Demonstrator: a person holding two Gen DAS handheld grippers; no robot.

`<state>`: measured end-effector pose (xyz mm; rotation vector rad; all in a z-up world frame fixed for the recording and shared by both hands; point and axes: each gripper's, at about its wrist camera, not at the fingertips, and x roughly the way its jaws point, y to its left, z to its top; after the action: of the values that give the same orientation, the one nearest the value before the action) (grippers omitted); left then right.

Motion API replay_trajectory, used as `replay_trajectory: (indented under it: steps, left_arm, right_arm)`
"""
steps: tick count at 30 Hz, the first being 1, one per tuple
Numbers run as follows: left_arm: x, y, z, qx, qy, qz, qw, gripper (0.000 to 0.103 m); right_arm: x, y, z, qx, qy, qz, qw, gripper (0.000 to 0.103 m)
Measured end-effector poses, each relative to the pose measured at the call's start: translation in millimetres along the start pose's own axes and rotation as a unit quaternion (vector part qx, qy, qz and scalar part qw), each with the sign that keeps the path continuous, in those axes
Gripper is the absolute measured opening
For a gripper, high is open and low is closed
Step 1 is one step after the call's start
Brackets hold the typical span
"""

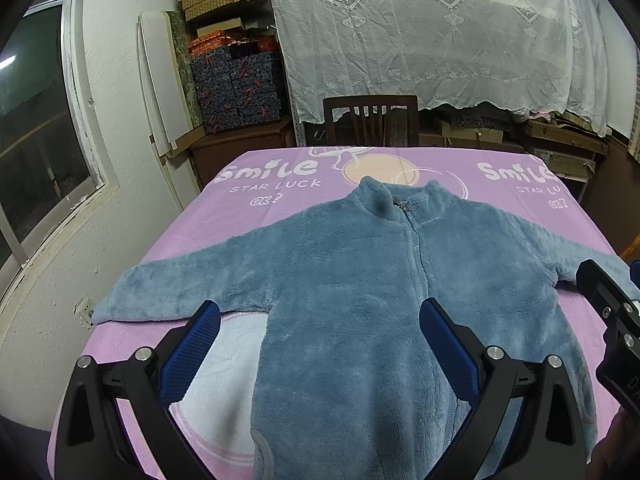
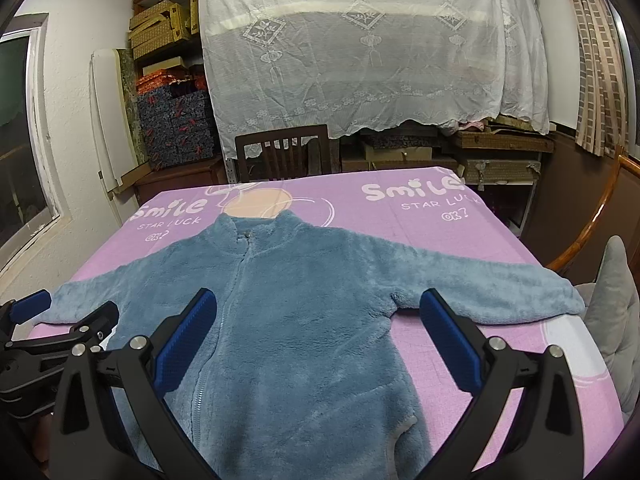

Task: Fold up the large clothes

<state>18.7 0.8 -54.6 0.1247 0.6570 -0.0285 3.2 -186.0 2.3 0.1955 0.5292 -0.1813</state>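
A blue fleece zip jacket (image 1: 352,280) lies flat, front up, on a pink "Smile" cloth (image 1: 248,216), both sleeves spread sideways. It also shows in the right wrist view (image 2: 304,304). My left gripper (image 1: 320,316) is open and empty above the jacket's lower left body. My right gripper (image 2: 318,308) is open and empty above the lower right body, near the armpit. The right gripper shows at the right edge of the left wrist view (image 1: 612,312); the left gripper shows at the left edge of the right wrist view (image 2: 60,320).
The pink cloth (image 2: 460,232) covers the table. A wooden chair (image 1: 370,120) stands behind its far edge. Stacked boxes (image 1: 240,84) and a white lace sheet (image 1: 440,40) fill the back wall. A window (image 1: 36,120) is at left. A grey cushion (image 2: 612,300) lies at right.
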Motion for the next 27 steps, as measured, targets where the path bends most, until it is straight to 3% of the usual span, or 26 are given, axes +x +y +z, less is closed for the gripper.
replay_trajectory:
  steps: [27]
  left_arm:
    - [-0.2,0.2,-1.3,0.002,0.001,0.0,1.0,0.1]
  right_arm:
    - [-0.9,-4.9,-1.0,0.001,-0.001,-0.003,1.0,0.099]
